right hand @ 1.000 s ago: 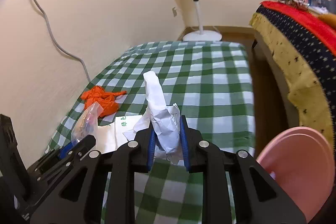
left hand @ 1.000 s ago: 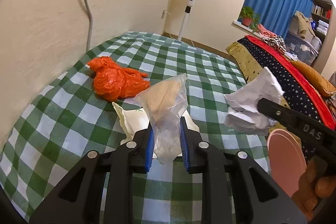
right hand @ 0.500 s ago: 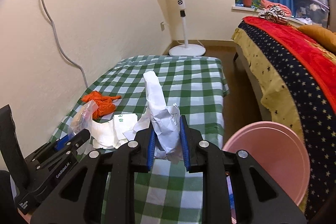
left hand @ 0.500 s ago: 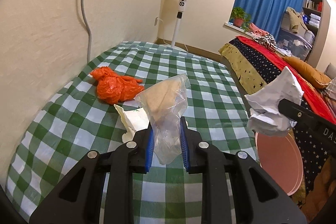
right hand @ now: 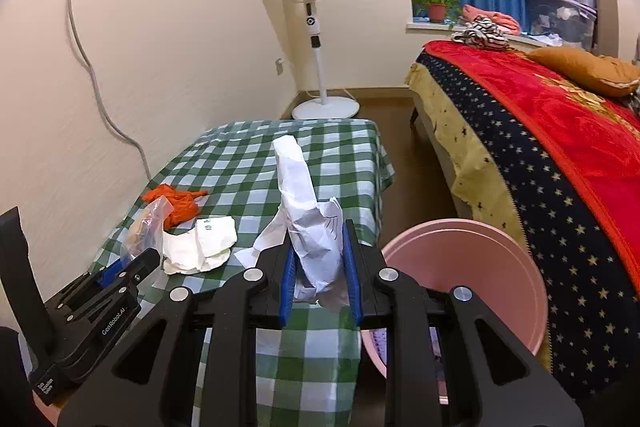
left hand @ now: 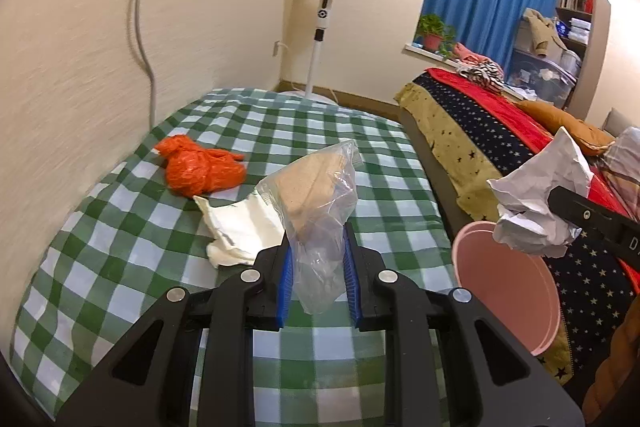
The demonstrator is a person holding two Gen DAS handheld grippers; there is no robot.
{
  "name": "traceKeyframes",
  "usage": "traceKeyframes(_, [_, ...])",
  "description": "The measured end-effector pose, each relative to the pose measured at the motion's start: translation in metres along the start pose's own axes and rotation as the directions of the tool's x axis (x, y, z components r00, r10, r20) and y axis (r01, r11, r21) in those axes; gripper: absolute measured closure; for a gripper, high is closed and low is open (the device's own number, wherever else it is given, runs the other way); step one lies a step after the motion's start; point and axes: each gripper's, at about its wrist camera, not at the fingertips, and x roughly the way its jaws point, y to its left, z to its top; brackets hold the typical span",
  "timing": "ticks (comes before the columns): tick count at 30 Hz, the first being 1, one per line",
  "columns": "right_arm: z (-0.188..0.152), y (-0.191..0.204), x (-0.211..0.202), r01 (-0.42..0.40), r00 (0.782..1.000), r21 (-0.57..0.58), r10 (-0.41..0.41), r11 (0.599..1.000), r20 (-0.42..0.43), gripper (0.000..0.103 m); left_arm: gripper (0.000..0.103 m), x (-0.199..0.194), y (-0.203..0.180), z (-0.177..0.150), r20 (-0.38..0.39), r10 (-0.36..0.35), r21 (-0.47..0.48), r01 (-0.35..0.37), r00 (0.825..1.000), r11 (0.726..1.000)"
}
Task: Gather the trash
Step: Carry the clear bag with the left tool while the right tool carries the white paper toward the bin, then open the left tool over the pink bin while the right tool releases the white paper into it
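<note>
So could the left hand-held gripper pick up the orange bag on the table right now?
Probably not: the left hand-held gripper is shut on a clear plastic bag. The orange plastic bag itself lies uncovered.

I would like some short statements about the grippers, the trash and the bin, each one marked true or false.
1. The left gripper is shut on a clear plastic bag. True.
2. The right gripper is empty. False: it grips crumpled white paper.
3. The crumpled orange plastic bag lies in the bin. False: it lies on the green checked tablecloth.
4. The round pink plastic bin stands between table and bed. True.
5. A flattened white paper bag lies on the tablecloth. True.
</note>
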Motion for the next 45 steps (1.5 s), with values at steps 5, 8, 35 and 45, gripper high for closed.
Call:
traceKeyframes(5, [-0.007,-0.013,-0.012,0.025,1.0,0.023,-0.025,0.999,0.017,0.081,0.081,-0.003,-0.018,-0.004,0.0,-0.031,0.033,0.031,1.0,0.999])
traceKeyframes(8, [-0.008,-0.02,-0.014,0.04,0.999,0.035,-0.041,0.999,0.019,0.081,0.081,-0.003,-0.027,-0.006,-0.003,-0.045,0.042,0.045,0.999,0.998])
traceKeyframes(35, [-0.016,-0.061,-0.007,0.154,0.988,0.117,-0.155,0.981,0.005,0.081,0.081,0.019,-0.071,-0.014,-0.038,-0.12,0.068,0.123,0.992,0.99])
traceKeyframes(45, [-0.017,-0.075,-0.001,0.196,0.98,0.148,-0.197,0.969,-0.007,0.081,0.081,0.033,-0.086,-0.015,-0.054,-0.151,0.068,0.154,0.987,0.986])
